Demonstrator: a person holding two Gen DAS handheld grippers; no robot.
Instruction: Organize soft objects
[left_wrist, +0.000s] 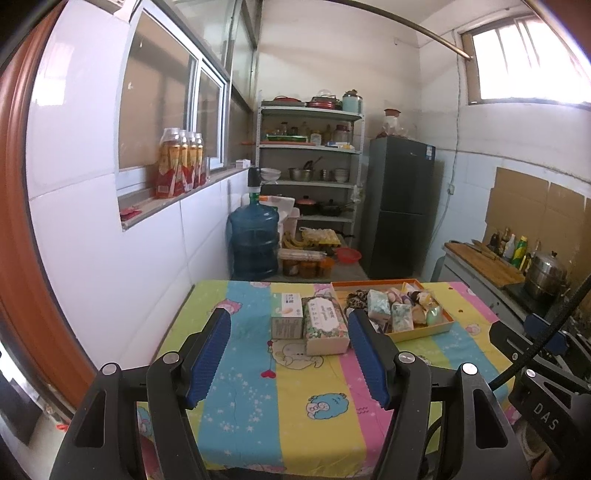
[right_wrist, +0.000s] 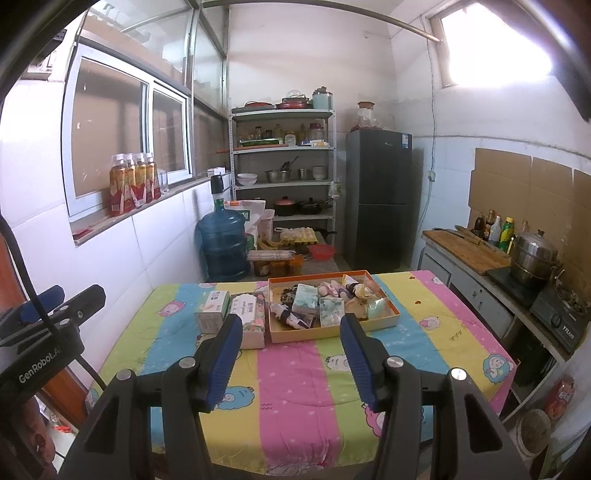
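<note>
Right gripper (right_wrist: 288, 336) finger hides the orange tray's (right_wrist: 334, 331) near-right rim.

White-tiled kitchen: shelf rack (right_wrist: 282, 166), fridge (right_wrist: 378, 199) (window (right_wrist: 495, 40) perhaps overexposed).

Both grippers hang side by side, tipped gently downward and aimed the same way. The left gripper (left_wrist: 286, 345) has its jaws spread wide with nothing between the blue pads (left_wrist: 208, 358). The right gripper (right_wrist: 291, 349) sits just beside it, jaws parted a bit narrower, also holding nothing. Neither one touches anything.
</note>
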